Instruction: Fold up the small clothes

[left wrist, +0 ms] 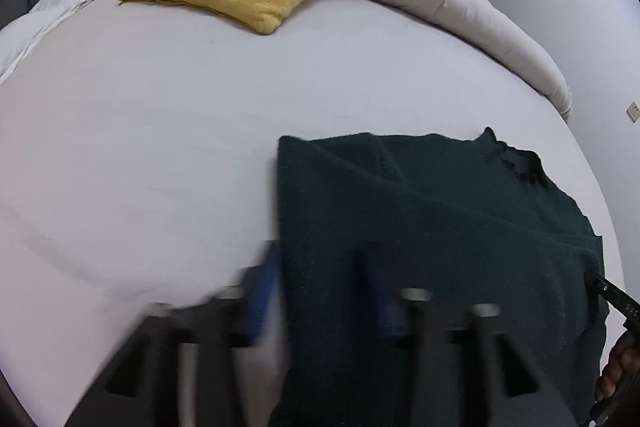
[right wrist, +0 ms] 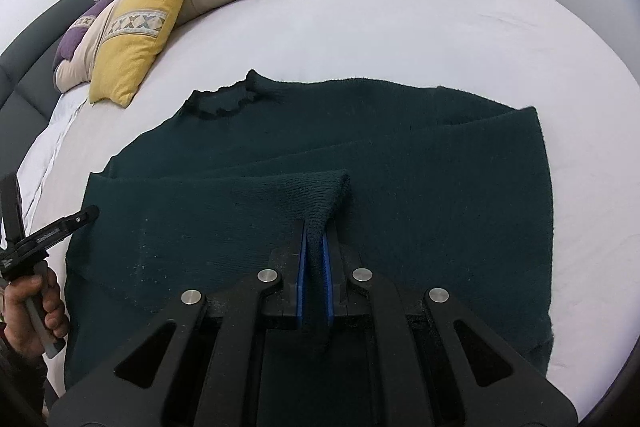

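Two grippers work this soft, limp dark sweater [right wrist: 400, 155] spread on the bed [right wrist: 400, 27]: my right gripper [right wrist: 315, 247] pinches a fold at six o'clock, my blurred left gripper [left wrist: 320, 291] straddles its edge, grip unclear.

The right gripper [right wrist: 315, 247] has black arms with long holes, round silver screws and blue pads [right wrist: 301, 279]. The left gripper [right wrist: 86, 213] is thin and black, with small white letters, held by a hand [right wrist: 36, 319] in a dark sleeve [right wrist: 24, 387].
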`<state>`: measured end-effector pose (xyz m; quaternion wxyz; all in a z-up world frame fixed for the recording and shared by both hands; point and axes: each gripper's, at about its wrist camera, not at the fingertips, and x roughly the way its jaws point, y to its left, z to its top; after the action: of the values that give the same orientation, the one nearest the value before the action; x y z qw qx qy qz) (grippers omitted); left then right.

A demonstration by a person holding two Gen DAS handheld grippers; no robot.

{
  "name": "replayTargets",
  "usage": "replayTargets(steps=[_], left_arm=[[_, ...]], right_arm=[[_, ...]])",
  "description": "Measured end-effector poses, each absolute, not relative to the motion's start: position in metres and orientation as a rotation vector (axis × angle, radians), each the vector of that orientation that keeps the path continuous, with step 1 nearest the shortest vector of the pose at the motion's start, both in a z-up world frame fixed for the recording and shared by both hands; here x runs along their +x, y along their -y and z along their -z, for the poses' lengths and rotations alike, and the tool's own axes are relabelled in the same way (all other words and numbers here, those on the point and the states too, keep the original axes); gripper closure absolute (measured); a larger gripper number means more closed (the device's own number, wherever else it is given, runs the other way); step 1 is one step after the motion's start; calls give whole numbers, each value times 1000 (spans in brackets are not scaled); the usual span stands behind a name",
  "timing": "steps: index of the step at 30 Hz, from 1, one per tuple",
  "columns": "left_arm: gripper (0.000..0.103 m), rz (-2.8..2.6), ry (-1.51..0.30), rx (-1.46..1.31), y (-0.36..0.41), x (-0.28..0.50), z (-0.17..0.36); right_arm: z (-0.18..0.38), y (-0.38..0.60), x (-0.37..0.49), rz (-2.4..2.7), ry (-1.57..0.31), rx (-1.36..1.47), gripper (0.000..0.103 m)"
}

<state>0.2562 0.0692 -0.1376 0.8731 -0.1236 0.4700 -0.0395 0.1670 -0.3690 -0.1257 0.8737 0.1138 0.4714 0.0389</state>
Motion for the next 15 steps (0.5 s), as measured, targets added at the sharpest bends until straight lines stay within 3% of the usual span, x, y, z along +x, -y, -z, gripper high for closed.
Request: replayTargets(steps=[2,7,13,15], left_arm=[[93,76,-967,-245,-70,254,133],[94,71,-939,-253,-76,249,135],[93,68,-930,-250,-78,255,145],[89,81,-926,-265,-83,253,142]], right_arm=[[122,369,169,-83,-978,234,97],[109,355,167,-88,-943,245,97],[145,362,180,-67,-990,310,98],[137,358,180,-61,-994,292,95]])
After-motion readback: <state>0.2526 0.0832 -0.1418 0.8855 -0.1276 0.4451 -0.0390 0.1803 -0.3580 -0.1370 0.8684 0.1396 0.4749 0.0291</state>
